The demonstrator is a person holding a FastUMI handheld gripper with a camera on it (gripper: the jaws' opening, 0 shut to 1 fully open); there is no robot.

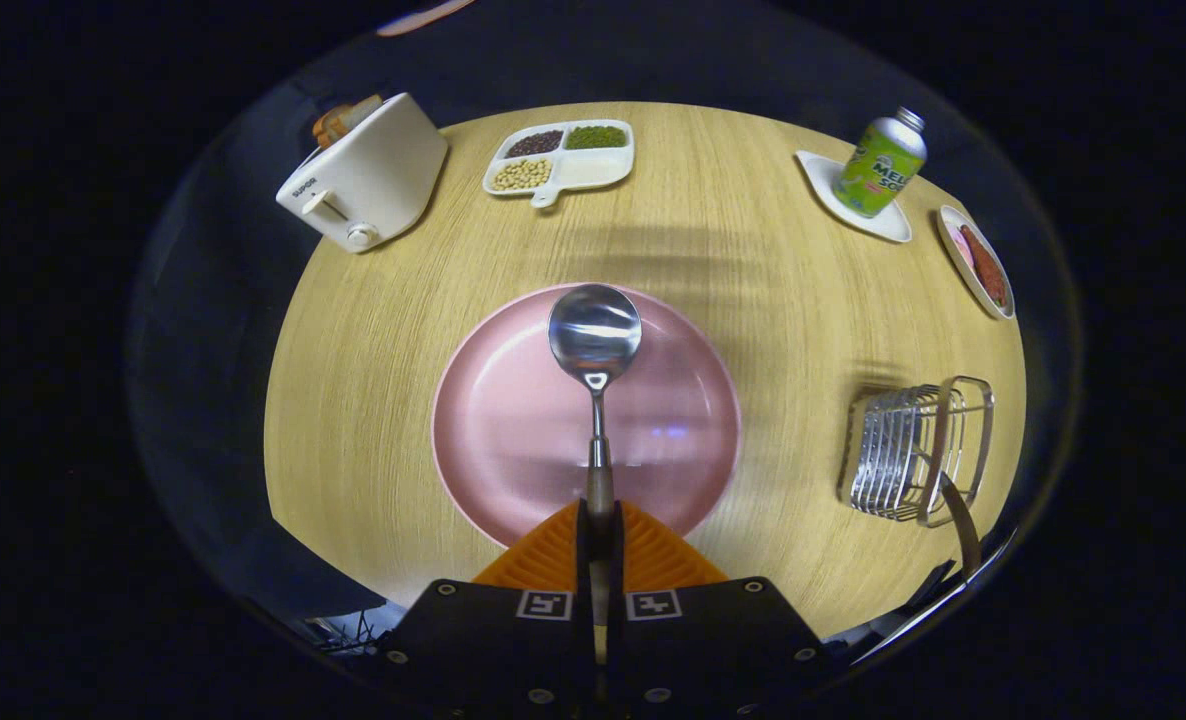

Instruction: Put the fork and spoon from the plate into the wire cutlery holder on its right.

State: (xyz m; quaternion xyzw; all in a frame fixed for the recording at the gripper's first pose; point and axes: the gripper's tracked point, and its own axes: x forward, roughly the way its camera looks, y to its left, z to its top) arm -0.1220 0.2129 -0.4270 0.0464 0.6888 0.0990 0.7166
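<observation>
Your jaws clench the spoon [595, 345] by its handle, bowl forward over the plate [493, 420]; carry it right to the wire cutlery holder [913, 455].

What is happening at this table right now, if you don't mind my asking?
A person's handheld gripper is shut on the handle of a spoon, holding it out over the pink plate. The wire cutlery holder stands to the plate's right, and a dark handle leans out of it, which may be the fork, so the spoon looks like the piece left to go in. A toaster, a divided dish of beans and a can sit beyond.
</observation>
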